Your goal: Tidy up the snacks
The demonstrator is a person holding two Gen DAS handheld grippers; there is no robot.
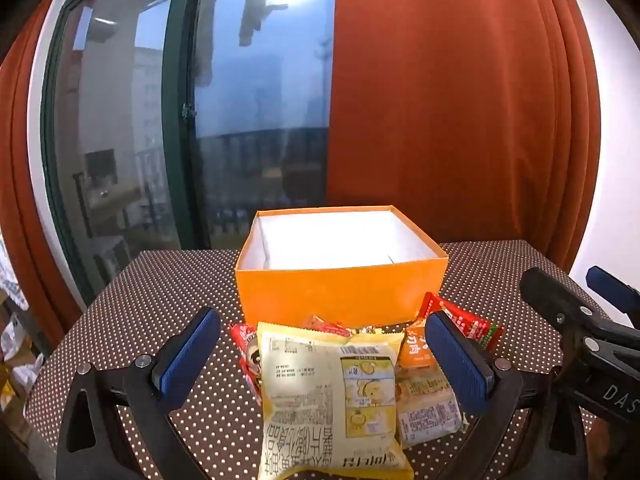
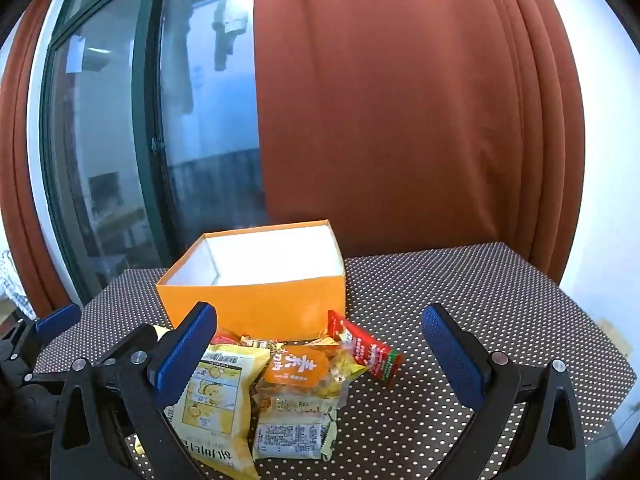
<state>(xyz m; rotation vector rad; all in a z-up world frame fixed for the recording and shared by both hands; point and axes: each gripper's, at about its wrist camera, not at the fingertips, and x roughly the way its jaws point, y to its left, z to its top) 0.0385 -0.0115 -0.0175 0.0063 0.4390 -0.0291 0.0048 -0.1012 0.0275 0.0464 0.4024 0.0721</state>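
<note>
On the dotted brown tablecloth (image 1: 152,300) in my left wrist view, an orange box (image 1: 340,292) stands open with a white inside, and I see nothing in it from this angle. A heap of snacks lies just in front of its near wall. My left gripper (image 1: 322,354) has its blue-padded fingers spread wide and holds nothing; between them lies a large yellow chip bag (image 1: 332,396), back side up with its barcode showing. A clear-wrapped pastry pack (image 1: 426,408) lies just right of the bag, touching it, with a small orange packet (image 1: 414,350) above that. A red packet (image 1: 466,320) sits near the box's right corner, and another red wrapper (image 1: 246,340) peeks out at the bag's left edge. My right gripper (image 1: 580,320) shows at the right edge of this view.

Over in my right wrist view, the right gripper (image 2: 320,350) is likewise spread wide and empty. The yellow chip bag (image 2: 216,396) lies partly behind its left finger, and the pastry pack (image 2: 296,424) sits beside the bag. The small orange packet (image 2: 296,364) rests on top of the heap. The red packet (image 2: 368,348) lies tilted to the right of the pile. The orange box (image 2: 256,304) stands behind them all, and the left gripper (image 2: 56,320) shows at the left edge.
</note>
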